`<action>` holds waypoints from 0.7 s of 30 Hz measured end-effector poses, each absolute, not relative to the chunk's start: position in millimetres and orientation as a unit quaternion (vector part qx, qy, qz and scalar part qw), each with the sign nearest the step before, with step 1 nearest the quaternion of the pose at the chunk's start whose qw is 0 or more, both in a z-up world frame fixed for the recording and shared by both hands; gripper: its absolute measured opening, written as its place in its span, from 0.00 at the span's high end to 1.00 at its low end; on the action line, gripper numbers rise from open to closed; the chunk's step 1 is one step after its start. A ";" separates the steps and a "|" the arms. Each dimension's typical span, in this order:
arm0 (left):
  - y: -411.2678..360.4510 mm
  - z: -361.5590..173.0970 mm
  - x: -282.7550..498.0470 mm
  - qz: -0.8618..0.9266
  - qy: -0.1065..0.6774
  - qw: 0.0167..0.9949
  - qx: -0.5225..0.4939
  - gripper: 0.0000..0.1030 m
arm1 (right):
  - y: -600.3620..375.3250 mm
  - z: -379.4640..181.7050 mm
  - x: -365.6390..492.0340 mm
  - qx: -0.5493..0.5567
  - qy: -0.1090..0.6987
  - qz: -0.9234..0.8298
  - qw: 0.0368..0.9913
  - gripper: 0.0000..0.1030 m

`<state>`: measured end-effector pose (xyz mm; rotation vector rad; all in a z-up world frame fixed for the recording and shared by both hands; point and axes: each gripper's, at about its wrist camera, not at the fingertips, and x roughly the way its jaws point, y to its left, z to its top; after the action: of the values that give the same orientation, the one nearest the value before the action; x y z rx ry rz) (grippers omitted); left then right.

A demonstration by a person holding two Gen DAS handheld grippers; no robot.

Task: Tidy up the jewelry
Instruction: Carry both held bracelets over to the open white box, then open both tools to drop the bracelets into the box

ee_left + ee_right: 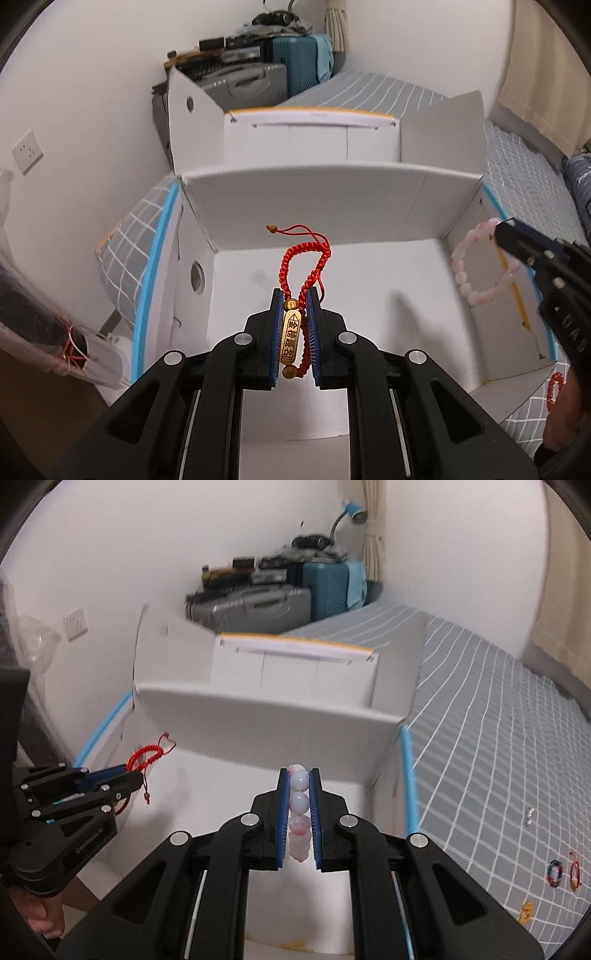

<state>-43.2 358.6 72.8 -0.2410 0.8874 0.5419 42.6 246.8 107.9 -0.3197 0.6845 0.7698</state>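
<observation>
Red braided cord bracelet with a gold bar charm (295, 334) sits pinched in the nearly closed left gripper (295, 332); the right gripper (299, 812) clamps a pale pink bead bracelet (299, 801). Both hang over the white cardboard box (369, 295) below; the loose cord could probably snag a pad on release.

Each claw (295, 295) is matte black plastic with angular linkage arms, round silver pivot screws and ribbed blue pads (282, 819) lining its fingers. The left claw (138, 781) bears pale lettering on its side; the right claw (504, 229) likewise.
</observation>
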 end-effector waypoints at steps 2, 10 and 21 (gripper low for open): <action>361.5 64.2 -41.8 0.256 0.434 0.855 -0.119 0.88 | 251.7 97.2 43.9 -0.155 0.342 0.363 0.853 0.91; 368.3 41.8 -36.8 0.252 0.468 0.837 -0.132 0.88 | 262.8 66.9 50.4 -0.176 0.392 0.341 0.836 0.90; 369.6 44.7 -45.5 0.265 0.463 0.835 -0.133 0.49 | 261.3 70.9 50.2 -0.170 0.381 0.344 0.841 0.37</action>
<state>-45.5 369.6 44.7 -0.2814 0.9815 0.5609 50.2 261.3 70.9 -0.3587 0.8048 0.7261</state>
